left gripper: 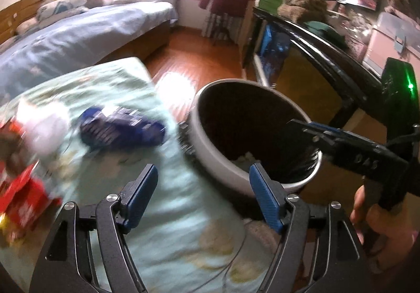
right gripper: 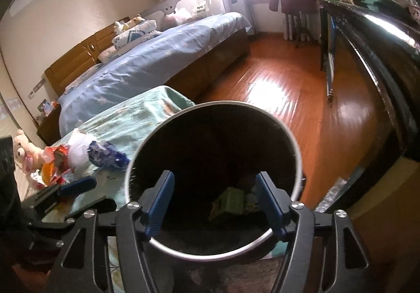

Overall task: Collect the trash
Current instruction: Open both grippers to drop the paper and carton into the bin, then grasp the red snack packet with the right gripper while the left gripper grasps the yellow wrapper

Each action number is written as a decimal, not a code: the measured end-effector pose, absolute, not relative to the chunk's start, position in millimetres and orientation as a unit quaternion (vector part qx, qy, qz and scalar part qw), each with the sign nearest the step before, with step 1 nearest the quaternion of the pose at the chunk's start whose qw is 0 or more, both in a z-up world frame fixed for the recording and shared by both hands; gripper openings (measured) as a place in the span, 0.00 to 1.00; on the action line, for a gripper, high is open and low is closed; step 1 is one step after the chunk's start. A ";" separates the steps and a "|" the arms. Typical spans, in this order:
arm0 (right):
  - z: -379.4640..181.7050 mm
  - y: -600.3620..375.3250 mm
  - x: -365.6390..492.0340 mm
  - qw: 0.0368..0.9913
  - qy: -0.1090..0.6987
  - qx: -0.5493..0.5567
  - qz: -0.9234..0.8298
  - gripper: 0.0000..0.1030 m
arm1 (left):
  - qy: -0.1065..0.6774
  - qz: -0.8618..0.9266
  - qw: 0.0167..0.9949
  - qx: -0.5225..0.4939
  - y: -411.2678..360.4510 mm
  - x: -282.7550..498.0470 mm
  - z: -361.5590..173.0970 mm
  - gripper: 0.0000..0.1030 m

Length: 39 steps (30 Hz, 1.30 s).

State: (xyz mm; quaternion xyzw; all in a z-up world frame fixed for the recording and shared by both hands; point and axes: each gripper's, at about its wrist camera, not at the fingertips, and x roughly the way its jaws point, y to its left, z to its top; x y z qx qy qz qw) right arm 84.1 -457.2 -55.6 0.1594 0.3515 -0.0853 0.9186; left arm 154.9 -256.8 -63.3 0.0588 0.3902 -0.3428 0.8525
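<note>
Both tools gape wide, empty. The crumpled dark-blue plastic wrapper [left gripper: 122, 127] lies ahead-left of the left tool [left gripper: 203, 197], nearer than the right tool [right gripper: 214, 203] over the round white-rimmed bin [right gripper: 298, 161].

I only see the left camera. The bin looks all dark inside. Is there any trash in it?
Observer: Yes. The right camera looks straight down into the bin, and a green packet lies at the bottom.
Operator: Is the right tool holding something?
Observer: No. The right tool is open over the bin, with nothing between its fingers.
Operator: Are there any toys I can't see?
Observer: Yes, a teddy bear sits at the far left of the right camera's view.
</note>
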 end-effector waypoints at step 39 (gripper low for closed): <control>-64.9 -278.2 129.9 0.914 0.374 0.115 0.106 0.89 | 0.395 -0.113 0.910 -0.055 -18.3 149.8 -84.4 0.76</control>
